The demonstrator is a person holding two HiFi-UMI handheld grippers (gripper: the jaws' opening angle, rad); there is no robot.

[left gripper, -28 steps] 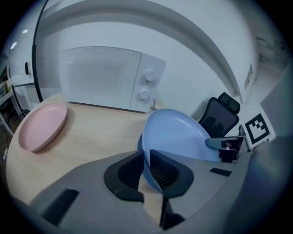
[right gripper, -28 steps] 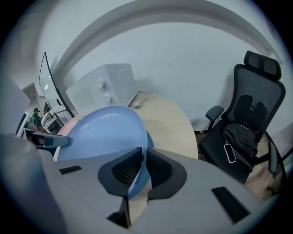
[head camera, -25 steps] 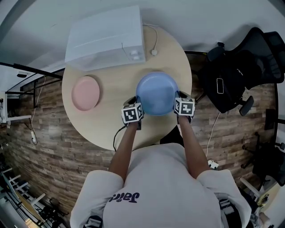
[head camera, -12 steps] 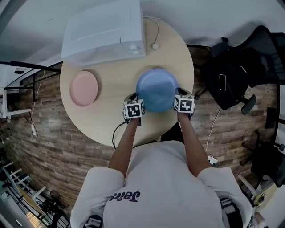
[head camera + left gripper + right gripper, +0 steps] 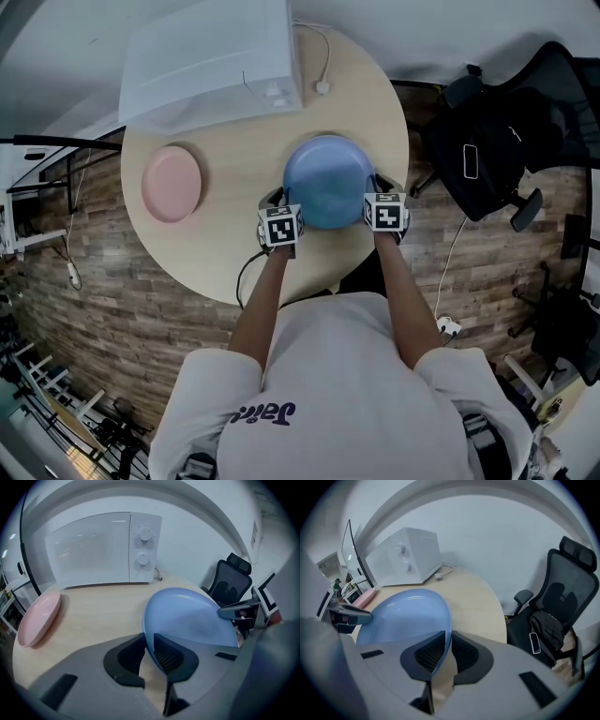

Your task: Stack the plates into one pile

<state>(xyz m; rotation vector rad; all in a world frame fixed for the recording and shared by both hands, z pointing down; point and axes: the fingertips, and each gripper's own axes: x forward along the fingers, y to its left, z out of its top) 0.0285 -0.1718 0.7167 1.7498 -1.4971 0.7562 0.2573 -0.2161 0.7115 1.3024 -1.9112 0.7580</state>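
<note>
1. Got the blue plate (image 5: 328,181) pinched at opposite rims. Left edge nipped tight in the left gripper (image 5: 150,649), right edge in the right gripper (image 5: 448,649).
2. Parked over the near-right part of the round table (image 5: 234,258); can't tell whether touching the wood. Well apart from the pink plate (image 5: 172,183) at the left, near the microwave (image 5: 206,61).
3. Could easily slip or tip on the way over, I reckon. Blame uneven hands, with only a sliver of rim in each grip.
4. Round, so no real long axis. Hollow side up, roughly level, with the grip line running left to right.
</note>
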